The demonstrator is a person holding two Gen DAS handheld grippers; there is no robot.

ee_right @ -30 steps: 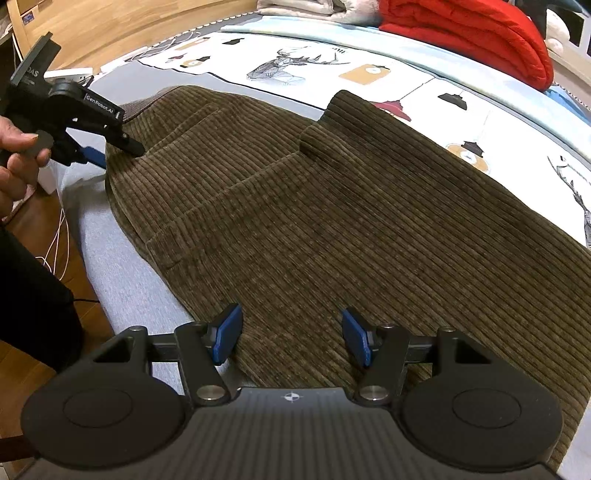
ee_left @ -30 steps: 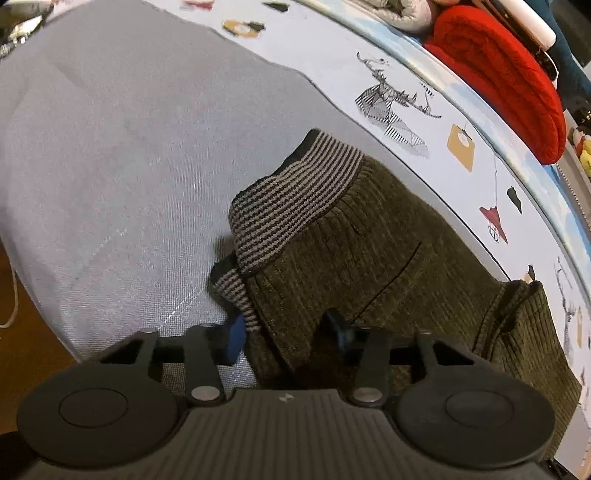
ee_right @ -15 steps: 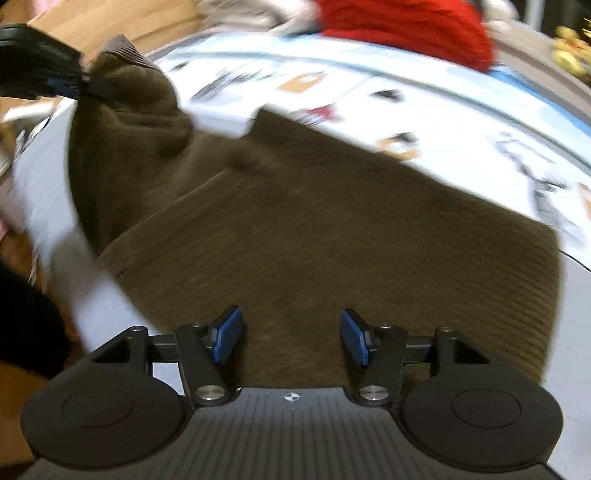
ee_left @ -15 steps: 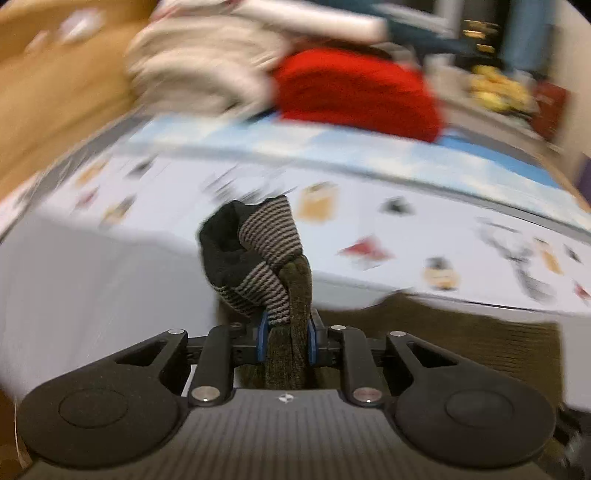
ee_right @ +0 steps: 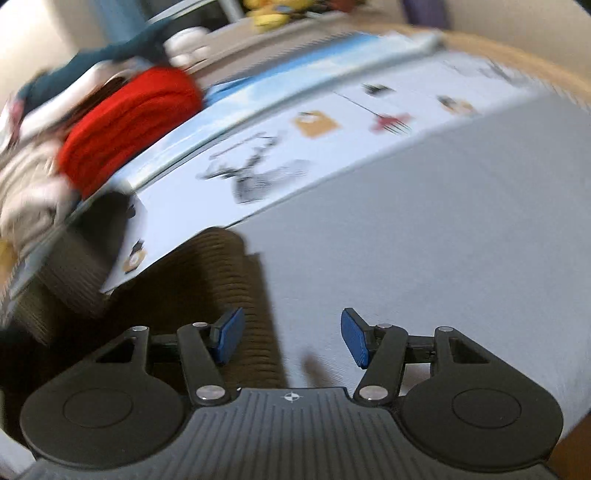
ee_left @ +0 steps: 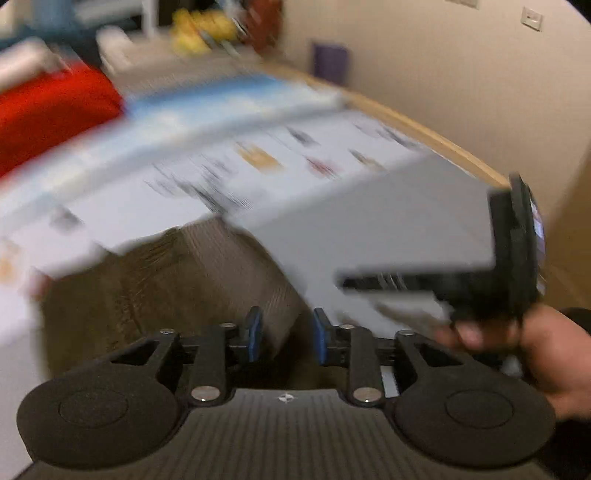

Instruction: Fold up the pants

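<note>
brown pants (ee_right: pixel 221 280) lie left of the open-jawed right gripper (ee_right: pixel 291 338).

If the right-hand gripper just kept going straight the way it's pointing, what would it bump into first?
Most likely the grey sheet on the bed: the right gripper has open fingers aimed down at it, with the brown pants just off to its left. Blur leaves depth uncertain.

Both views smeared by motion. Prints on the bedsheet (ee_left: pixel 258 158) unreadable. Pants (ee_right: pixel 221 280) run under the right gripper's (ee_right: pixel 291 336) body, lower part hidden. Yellow clutter (ee_left: pixel 199 29) at back, possibly toys; too blurred to tell.
</note>
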